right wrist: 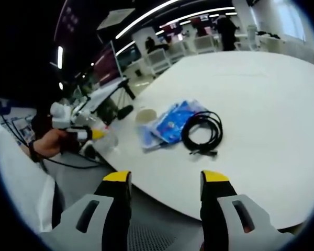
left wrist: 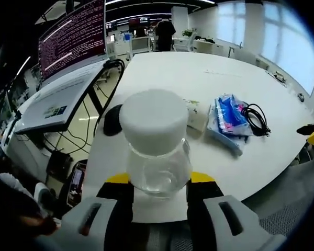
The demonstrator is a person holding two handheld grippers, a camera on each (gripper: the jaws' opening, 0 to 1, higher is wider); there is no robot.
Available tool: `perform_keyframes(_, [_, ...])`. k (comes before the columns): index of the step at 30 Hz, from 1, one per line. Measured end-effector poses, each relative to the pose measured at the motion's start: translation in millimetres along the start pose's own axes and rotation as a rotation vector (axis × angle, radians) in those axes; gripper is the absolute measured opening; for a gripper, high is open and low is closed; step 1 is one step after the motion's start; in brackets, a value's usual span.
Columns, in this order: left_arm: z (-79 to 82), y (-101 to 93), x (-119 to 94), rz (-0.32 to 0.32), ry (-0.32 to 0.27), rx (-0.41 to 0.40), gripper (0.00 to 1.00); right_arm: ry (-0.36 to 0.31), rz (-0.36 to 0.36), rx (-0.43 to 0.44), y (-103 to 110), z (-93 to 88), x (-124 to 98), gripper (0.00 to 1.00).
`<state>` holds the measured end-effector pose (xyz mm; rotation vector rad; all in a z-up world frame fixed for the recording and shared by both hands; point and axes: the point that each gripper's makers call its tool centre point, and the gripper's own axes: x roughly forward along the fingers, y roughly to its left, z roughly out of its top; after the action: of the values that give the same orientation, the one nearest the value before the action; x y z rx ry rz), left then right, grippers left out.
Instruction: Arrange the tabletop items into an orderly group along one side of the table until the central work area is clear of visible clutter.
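Left gripper [left wrist: 159, 183] fingers clamp clear jar [left wrist: 158, 151] at desk [left wrist: 199, 78] edge; right gripper [right wrist: 166, 180] fingers spread, empty, facing black cable [right wrist: 203, 133].

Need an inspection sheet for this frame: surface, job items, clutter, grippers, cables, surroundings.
Surface: white round table, mostly bare.
Job's things: clear jar with white lid between the jaws of the left gripper; blue packet; small white box; black round object near the table edge.
Clutter: nothing seen in the far part of the table.
Grippers: left shut on the jar; right gripper open, off the table edge.
Cables: coiled black cable beside the packet.
Surroundings: large screen, person standing in the background.
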<state>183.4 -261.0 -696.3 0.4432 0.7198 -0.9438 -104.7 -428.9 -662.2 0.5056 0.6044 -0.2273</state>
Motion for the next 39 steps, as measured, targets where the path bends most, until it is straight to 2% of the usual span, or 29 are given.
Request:
perform_keyframes(10, [6.5,-0.4,8,-0.026,-0.034,-0.037,0.43,-0.007,-0.019,0.02,-6,-6.6,-5,0.51])
perform_keyframes(22, [22.4,-2.1,19,-0.058,-0.084,-0.021,0.43,-0.027,-0.064,0.05,-19,-9.0,-18,0.51])
perform_keyframes(30, [33.0,-8.0,27,-0.077,-0.078,0.006,0.42,-0.03,-0.083,0.058,-25,-10.0,-23,0.51])
perform_keyframes(39, [47.7,-8.5,31,-0.093,-0.086,0.0,0.42,-0.046,-0.092,0.069,-26,-6.8,-22,0.51])
